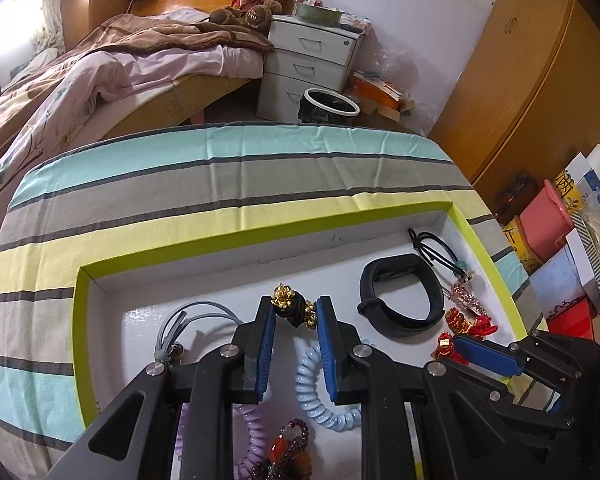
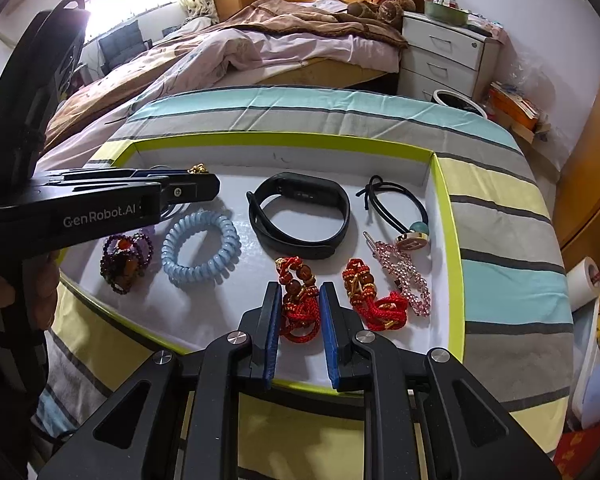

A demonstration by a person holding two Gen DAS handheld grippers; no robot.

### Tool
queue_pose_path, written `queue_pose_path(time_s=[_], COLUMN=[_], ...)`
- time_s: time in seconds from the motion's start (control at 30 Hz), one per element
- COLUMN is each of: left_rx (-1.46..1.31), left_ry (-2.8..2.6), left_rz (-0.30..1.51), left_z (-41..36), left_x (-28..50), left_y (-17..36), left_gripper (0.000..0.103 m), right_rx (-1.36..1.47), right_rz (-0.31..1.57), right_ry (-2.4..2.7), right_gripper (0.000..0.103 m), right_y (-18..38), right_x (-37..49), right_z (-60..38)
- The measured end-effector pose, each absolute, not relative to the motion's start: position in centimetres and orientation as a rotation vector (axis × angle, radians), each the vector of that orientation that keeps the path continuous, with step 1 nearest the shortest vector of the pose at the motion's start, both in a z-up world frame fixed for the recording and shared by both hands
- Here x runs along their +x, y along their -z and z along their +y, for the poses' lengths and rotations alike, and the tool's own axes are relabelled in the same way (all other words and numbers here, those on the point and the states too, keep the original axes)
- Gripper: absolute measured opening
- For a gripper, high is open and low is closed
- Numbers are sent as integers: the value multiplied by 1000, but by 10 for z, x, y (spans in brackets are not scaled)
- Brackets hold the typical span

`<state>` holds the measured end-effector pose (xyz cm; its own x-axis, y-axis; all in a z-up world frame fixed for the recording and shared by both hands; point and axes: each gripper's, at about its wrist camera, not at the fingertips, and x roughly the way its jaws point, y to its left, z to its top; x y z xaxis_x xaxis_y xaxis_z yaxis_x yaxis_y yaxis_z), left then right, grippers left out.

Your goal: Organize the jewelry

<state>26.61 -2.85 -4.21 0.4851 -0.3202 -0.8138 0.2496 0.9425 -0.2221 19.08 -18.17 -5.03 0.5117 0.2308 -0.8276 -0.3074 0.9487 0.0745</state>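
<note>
A white tray with a lime-green rim (image 1: 260,236) (image 2: 284,138) lies on a striped cloth. My left gripper (image 1: 296,310) is shut on a black hair tie with gold flowers (image 1: 290,305), near the tray's back. My right gripper (image 2: 300,298) straddles a red braided bracelet (image 2: 298,300) lying on the tray floor; the pads look close to it but I cannot tell if they press it. In the tray also lie a black wristband (image 2: 300,216), a light blue coil tie (image 2: 200,248), a second red bracelet (image 2: 374,296), a pink rhinestone clip (image 2: 408,276) and a dark bead bracelet (image 2: 126,254).
A black elastic with a round charm (image 2: 396,216) lies at the tray's back right. A grey cord (image 1: 188,320) and a purple coil tie (image 1: 254,436) lie under the left gripper. A bed (image 2: 260,48), white drawers (image 2: 444,56) and a bin (image 1: 328,106) stand behind.
</note>
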Motion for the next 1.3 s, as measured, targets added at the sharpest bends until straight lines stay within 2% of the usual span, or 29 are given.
queue_pose_path(time_s=[0.6, 0.87, 0.93, 0.97, 1.3], left_rx=[-77, -66, -49, -51, -43], left_ry=[330, 326, 306, 303, 261], left_rz=[1024, 1008, 991, 985, 910], left_z=[-32, -32, -32, -31, -24], left_x=[270, 262, 257, 253, 218], left_y=[49, 41, 36, 33, 1], left_gripper=[22, 31, 41, 42, 48], right_rx=[-83, -71, -57, -46, 18], right_rz=[983, 977, 970, 965, 916], right_ry=[-314, -303, -293, -293, -290], right_gripper=[21, 29, 29, 29, 30], right_y=[50, 50, 49, 48, 35], right_x=[194, 194, 192, 192, 181], right_z=[-183, -185, -187, -188, -194])
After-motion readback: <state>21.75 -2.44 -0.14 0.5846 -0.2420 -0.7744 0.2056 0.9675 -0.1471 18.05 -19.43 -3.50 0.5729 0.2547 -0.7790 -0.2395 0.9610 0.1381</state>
